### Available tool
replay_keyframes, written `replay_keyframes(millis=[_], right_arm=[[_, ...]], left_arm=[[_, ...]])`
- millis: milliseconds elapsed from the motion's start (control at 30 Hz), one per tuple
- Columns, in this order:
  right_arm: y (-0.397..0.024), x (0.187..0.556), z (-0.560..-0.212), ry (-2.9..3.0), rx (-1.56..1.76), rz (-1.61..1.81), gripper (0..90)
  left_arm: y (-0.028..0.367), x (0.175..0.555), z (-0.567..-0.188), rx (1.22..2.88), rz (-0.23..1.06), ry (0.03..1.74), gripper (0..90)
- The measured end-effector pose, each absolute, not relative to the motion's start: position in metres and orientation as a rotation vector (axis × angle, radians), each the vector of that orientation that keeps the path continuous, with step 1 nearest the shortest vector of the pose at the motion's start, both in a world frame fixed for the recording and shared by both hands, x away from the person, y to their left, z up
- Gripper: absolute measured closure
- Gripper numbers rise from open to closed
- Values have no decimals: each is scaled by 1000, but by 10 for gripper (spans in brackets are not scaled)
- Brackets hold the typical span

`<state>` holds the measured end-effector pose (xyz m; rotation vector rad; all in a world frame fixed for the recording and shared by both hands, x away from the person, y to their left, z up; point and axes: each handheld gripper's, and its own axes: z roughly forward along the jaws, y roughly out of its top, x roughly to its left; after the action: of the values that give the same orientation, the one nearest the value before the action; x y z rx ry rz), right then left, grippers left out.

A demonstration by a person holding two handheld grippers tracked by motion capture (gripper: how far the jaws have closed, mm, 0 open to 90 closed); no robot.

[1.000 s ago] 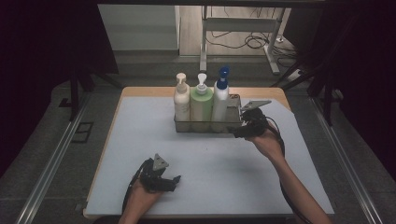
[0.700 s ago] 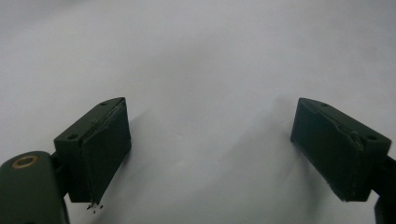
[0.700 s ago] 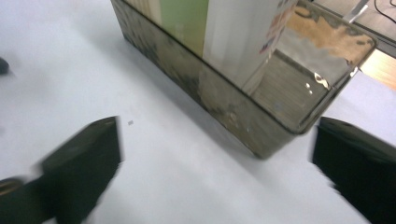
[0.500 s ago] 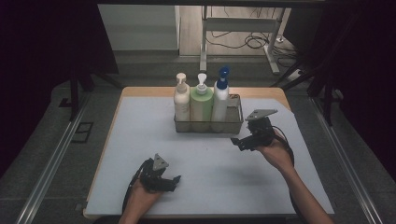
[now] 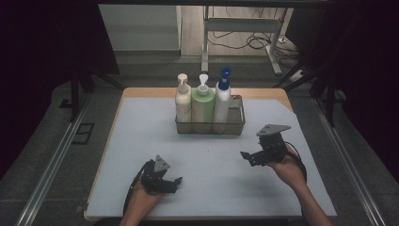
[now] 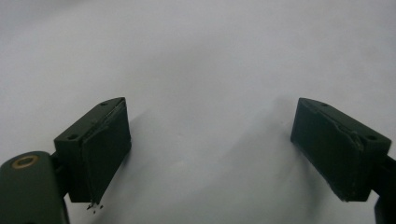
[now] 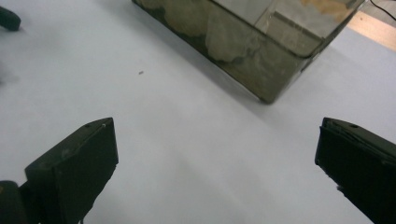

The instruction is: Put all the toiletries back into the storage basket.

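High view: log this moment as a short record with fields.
basket: wire basket at the far middle of the table
contents: cream pump bottle, green pump bottle, blue-capped pump bottle, upright in a row
left tool: open, empty, near edge
right tool: open, empty, apart from the basket

My right gripper (image 5: 251,159) and left gripper (image 5: 175,182) both stand over bare white mat (image 5: 141,136), jaws wide with nothing between them. The one obstacle is the wire basket (image 5: 210,126) at the mat's far middle, with three pump bottles (image 5: 203,102) standing tall in it. Free passage lies on either side of the basket and across the whole near half between my hands.
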<state>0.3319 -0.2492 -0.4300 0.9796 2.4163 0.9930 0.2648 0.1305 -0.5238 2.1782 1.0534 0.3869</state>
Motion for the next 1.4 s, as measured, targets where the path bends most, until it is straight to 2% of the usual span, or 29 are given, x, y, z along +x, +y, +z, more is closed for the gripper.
replay_keyframes(millis=[300, 600, 1400], right_arm=[[-262, 318, -443, 2410, 992, 971, 0], [-274, 306, -470, 2410, 1032, 955, 0], [-280, 292, -521, 2439, 1060, 966, 0]], left_arm=[[130, 265, -524, 2179, 388, 1053, 121], [130, 265, -524, 2178, 388, 1054, 121], [131, 265, -524, 2178, 389, 1053, 121]])
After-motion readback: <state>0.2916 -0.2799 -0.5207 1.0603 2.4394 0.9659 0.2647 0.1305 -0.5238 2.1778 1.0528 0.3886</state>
